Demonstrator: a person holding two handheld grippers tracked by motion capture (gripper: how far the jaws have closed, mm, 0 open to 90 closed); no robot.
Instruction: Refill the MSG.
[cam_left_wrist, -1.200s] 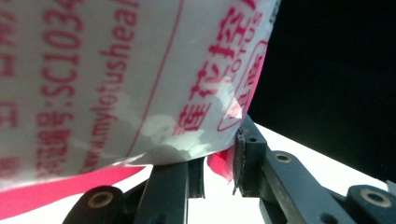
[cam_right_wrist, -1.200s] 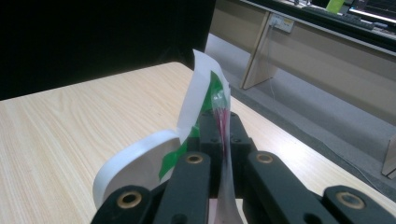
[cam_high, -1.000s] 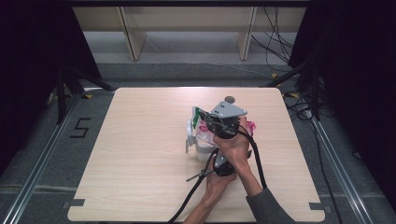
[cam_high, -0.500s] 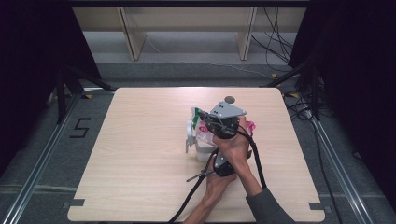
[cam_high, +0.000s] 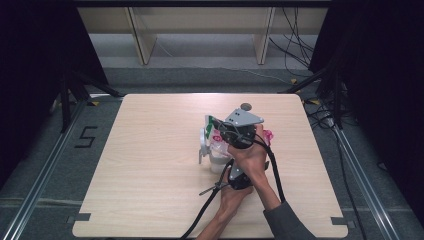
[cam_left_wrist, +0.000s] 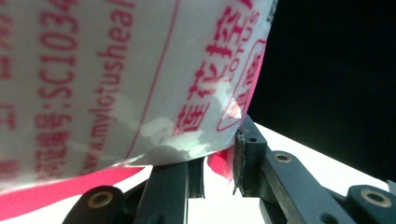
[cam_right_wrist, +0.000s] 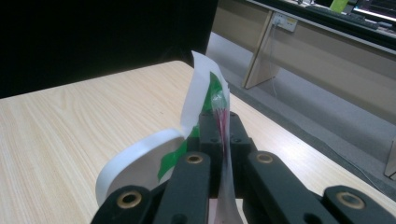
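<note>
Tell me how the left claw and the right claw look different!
The left claw has a gap between its jaws, with a red edge of the bag in it; the right claw's jaws are pressed tight together on thin plastic. In the left claw's view the bag has red writing; at the right claw it is white and green. In the high view, the right claw sits farther from the person. Both have black jaws and grip the same bag.
</note>
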